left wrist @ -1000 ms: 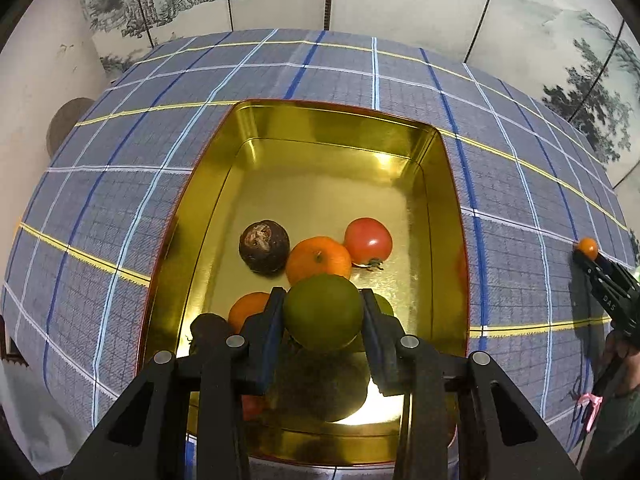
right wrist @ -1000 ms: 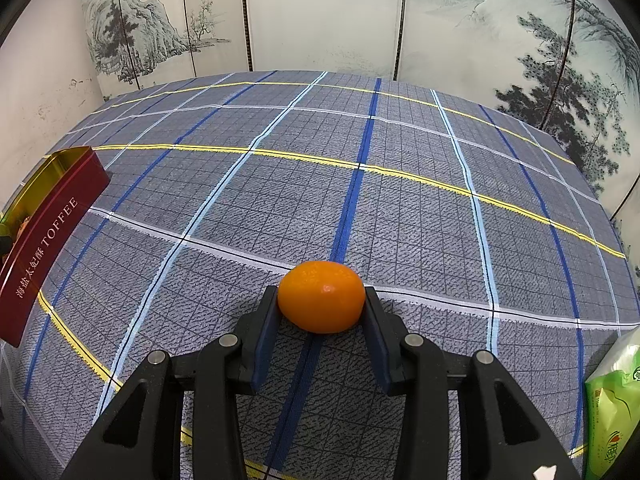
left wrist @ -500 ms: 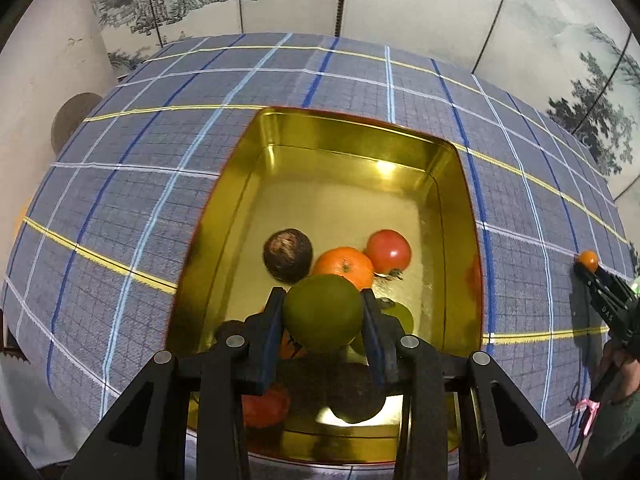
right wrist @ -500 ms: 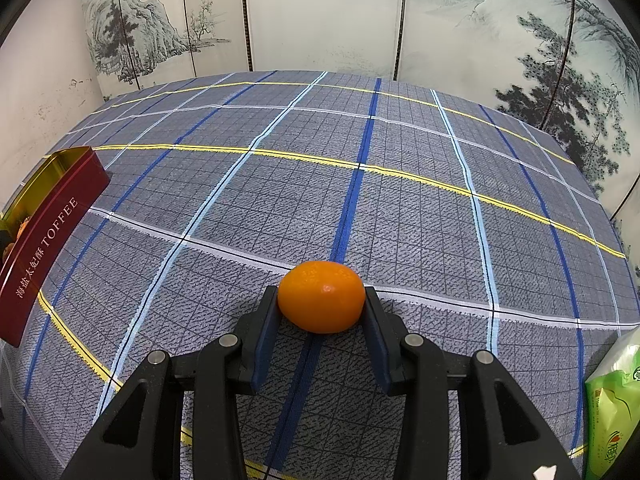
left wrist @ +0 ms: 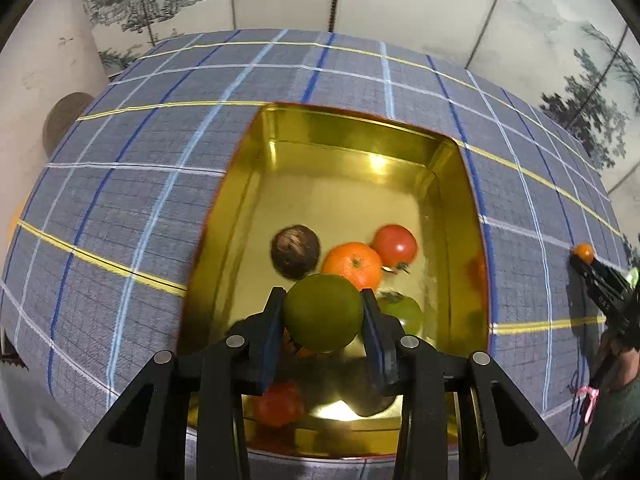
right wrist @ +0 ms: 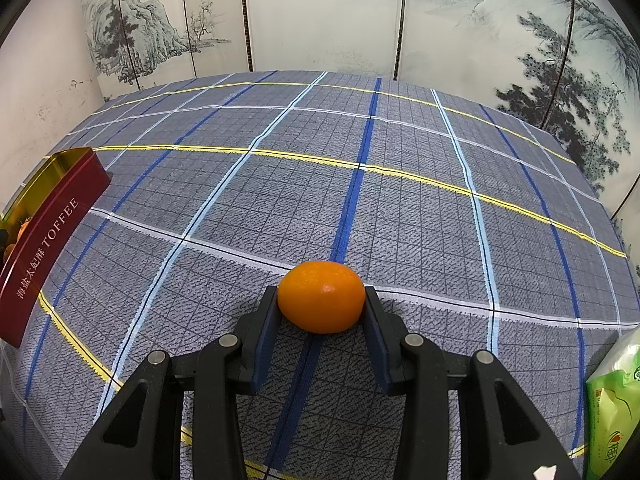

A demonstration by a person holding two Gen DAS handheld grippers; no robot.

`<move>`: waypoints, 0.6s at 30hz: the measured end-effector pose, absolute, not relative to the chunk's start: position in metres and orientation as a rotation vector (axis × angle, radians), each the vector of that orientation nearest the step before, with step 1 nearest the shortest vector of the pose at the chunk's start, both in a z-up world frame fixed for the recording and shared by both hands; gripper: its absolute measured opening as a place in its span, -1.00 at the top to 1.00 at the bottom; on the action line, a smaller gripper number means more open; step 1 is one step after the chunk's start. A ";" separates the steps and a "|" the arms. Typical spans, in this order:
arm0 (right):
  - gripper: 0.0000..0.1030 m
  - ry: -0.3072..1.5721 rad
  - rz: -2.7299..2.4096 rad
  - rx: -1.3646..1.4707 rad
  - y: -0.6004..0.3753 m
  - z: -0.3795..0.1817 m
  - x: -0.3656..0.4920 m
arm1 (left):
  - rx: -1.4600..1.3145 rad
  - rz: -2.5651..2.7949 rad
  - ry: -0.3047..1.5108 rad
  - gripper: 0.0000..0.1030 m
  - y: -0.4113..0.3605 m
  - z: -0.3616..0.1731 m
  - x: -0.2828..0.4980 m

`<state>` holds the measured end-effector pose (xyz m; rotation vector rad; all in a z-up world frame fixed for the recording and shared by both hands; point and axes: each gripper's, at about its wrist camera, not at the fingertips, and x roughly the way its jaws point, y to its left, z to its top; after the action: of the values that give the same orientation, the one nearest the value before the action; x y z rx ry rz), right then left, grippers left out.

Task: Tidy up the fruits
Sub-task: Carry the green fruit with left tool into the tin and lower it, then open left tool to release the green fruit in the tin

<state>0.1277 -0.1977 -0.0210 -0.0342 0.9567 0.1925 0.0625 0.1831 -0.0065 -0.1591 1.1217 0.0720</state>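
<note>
Fruits are the matter here, and in the left wrist view a round green fruit (left wrist: pixel 322 312) with smooth, dull skin sits clenched between the two dark pads of the left gripper (left wrist: pixel 322 314). It is nearly a ball, so I cannot tell a long axis. It hangs above the near part of a rectangular tin (left wrist: pixel 474 240) with shiny golden inner walls and rounded corners. Inside the tin lie a dark brown wrinkled fruit (left wrist: pixel 295 251) at the left, an orange mandarin (left wrist: pixel 353 264) with finely dimpled peel beside it, and a glossy red tomato (left wrist: pixel 395 245) touching it at the far right. A green tomato (left wrist: pixel 404 312) lies just right of the held fruit, and a blurred red fruit (left wrist: pixel 279 404) shows near, between the gripper's arms. The tin stands on a woven blue-grey checked cloth (left wrist: pixel 120 208). At the far right edge the right gripper (left wrist: pixel 584 258) holds a small orange fruit (left wrist: pixel 583 253).

In the right wrist view this orange fruit (right wrist: pixel 321 297) is oval, glossy and lightly pitted, and the right gripper (right wrist: pixel 321 300) grasps it at both ends. Its long axis runs left to right, across the fingers. It is over the cloth (right wrist: pixel 400 200), well apart from the tin's (right wrist: pixel 52 216) dark red outer wall, printed TOFFEE, at the left. A green plastic packet (right wrist: pixel 612 400) lies at the near right.
</note>
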 end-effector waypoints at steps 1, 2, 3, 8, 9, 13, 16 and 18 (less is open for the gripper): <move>0.25 0.957 0.192 -0.034 -0.198 -0.021 0.128 | -0.153 0.059 1.128 0.27 0.179 -0.008 0.062; 0.25 0.957 0.192 -0.034 -0.198 -0.021 0.128 | -0.152 0.052 1.132 0.27 0.177 -0.010 0.061; 0.25 0.957 0.193 -0.034 -0.198 -0.021 0.128 | -0.150 0.043 1.136 0.27 0.174 -0.011 0.060; 0.25 0.957 0.192 -0.034 -0.198 -0.021 0.128 | -0.137 0.023 1.131 0.27 0.166 -0.013 0.059; 0.25 0.957 0.192 -0.034 -0.198 -0.021 0.128 | -0.137 0.025 1.132 0.27 0.166 -0.013 0.059; 0.25 0.957 0.192 -0.034 -0.198 -0.021 0.128 | -0.126 0.034 1.130 0.27 0.167 -0.013 0.059; 0.25 0.957 0.192 -0.034 -0.198 -0.021 0.128 | -0.139 0.039 1.128 0.27 0.170 -0.014 0.059; 0.25 0.957 0.192 -0.034 -0.198 -0.021 0.128 | -0.140 0.041 1.127 0.27 0.170 -0.014 0.058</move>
<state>0.1277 -0.1976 -0.0210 -0.0341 0.9568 0.1925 0.0583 0.1701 -0.0144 -0.1399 1.1265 0.0411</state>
